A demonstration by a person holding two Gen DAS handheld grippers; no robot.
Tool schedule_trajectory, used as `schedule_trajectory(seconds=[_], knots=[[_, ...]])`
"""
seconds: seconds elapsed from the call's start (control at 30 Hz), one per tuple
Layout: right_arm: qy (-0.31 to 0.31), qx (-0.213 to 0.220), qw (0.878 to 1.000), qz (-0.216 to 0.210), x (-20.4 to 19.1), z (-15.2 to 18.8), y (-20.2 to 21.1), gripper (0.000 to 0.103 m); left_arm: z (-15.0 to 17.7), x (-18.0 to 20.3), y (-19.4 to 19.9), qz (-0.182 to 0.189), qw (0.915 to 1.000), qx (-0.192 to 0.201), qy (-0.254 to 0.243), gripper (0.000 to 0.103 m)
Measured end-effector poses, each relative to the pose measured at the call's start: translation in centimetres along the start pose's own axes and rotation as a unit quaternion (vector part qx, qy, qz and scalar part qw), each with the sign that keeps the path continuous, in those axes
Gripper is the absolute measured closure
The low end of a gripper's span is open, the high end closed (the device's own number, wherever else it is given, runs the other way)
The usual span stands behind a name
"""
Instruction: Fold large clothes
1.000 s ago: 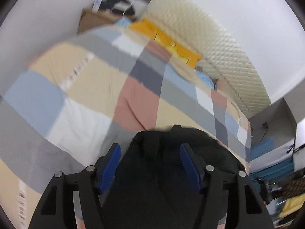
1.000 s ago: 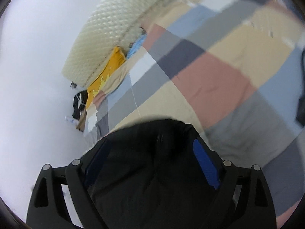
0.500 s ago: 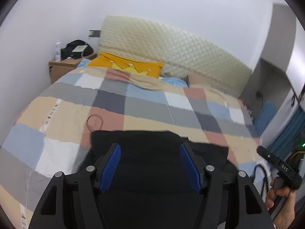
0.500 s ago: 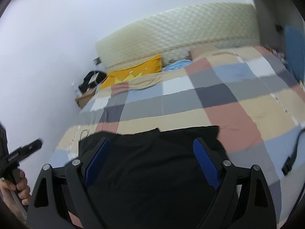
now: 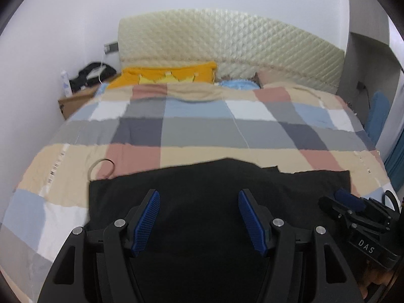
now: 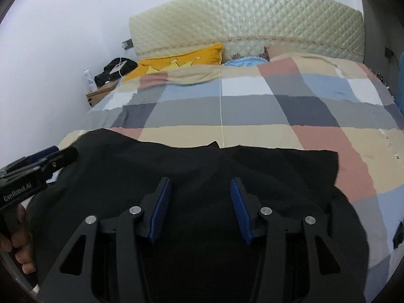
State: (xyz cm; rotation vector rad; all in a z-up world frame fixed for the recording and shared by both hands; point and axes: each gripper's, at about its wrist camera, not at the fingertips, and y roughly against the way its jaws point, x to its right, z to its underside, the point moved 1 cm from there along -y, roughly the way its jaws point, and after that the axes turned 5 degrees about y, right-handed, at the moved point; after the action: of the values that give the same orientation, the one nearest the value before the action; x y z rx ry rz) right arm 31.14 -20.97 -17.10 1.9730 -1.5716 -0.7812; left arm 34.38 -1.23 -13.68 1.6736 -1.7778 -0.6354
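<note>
A large black garment (image 5: 214, 189) lies spread flat across the near part of the bed; it also fills the lower right wrist view (image 6: 202, 171). My left gripper (image 5: 199, 202) is open and empty above the cloth. My right gripper (image 6: 199, 189) is open and empty above the cloth too. The right gripper also shows at the right edge of the left wrist view (image 5: 353, 209), and the left gripper at the left edge of the right wrist view (image 6: 38, 166). The garment's near edge is hidden under the grippers.
The bed has a checked cover (image 5: 202, 131) in grey, blue, beige and pink. A yellow pillow (image 5: 164, 75) and a quilted headboard (image 5: 227, 40) lie at the far end. A nightstand (image 5: 75, 98) with a bottle stands far left. A dark ring (image 5: 102, 168) lies beside the garment.
Both grippers swung from tilted views to level, facing the headboard. The black garment went from bunched between the fingers to spread flat on the bed.
</note>
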Motion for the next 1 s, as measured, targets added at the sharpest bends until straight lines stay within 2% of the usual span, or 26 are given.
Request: schedule_trajectory(seconds=[0.1,0.23,0.53,1.0], knots=[[-0.007,-0.002,1.0,-0.005,0.6,-0.9,-1.8,0.053,-0.3,-0.3,-2.7,0.0,0.9997,-0.021,0.01,0.039],[-0.002,-0.015,1.0,-0.001,0.5,-1.7,-4.1,0.053,-0.6,-0.4,-5.0,0.003,0.9995,-0.028,0.014,0.039],[-0.005,-0.067,0.998,-0.003,0.6,-2.3,-9.2,0.052,-1.0,-0.9,-8.9,0.015,0.9986,-0.045,0.025,0.038],[0.004,-0.059,0.998,0.005,0.2,-1.3,-11.9,0.052,-0.3,-1.0,-12.2,0.034,0.9984,-0.041,0.022,0.034]])
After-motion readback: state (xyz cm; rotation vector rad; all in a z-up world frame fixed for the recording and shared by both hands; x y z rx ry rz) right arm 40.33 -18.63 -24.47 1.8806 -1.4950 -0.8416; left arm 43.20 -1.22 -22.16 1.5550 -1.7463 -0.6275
